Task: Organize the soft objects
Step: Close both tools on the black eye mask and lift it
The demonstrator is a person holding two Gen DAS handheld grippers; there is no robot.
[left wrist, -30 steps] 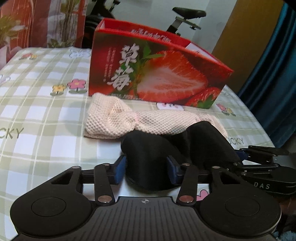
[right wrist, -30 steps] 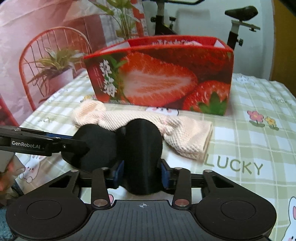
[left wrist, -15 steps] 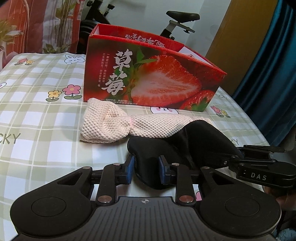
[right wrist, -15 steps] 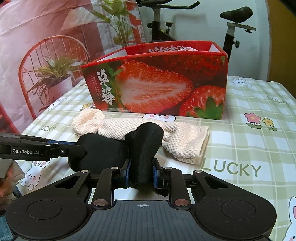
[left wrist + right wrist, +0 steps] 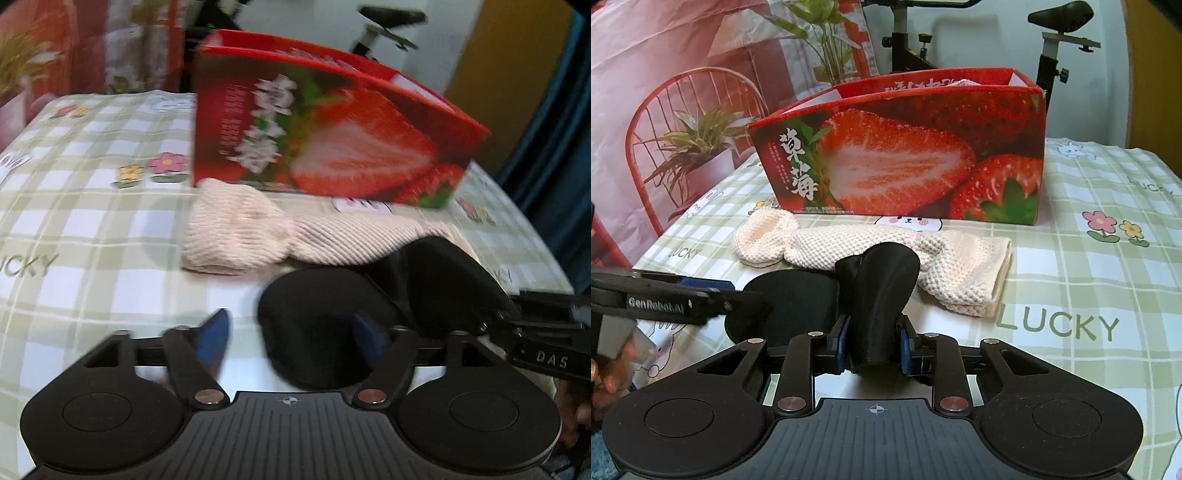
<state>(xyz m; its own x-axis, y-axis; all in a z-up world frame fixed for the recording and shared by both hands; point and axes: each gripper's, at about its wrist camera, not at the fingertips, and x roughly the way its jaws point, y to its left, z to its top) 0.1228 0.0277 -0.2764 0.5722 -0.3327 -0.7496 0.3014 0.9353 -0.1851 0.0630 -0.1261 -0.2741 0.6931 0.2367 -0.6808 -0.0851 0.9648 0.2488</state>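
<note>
Black eye mask (image 5: 882, 295) pinched by right gripper (image 5: 873, 341); left gripper (image 5: 291, 334) just opened.

Left wrist view's all motion blur, so the lettering on the red strawberry-printed cardboard box (image 5: 332, 147) is unreadable. The soft black fabric eye mask (image 5: 325, 332) hides one blue pad.

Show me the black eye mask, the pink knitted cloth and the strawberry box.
black eye mask (image 5: 882, 295): right wrist view, on its raised lobe.
pink knitted cloth (image 5: 849, 245): right wrist view, on its middle.
strawberry box (image 5: 897, 166): right wrist view, on its front wall.
</note>
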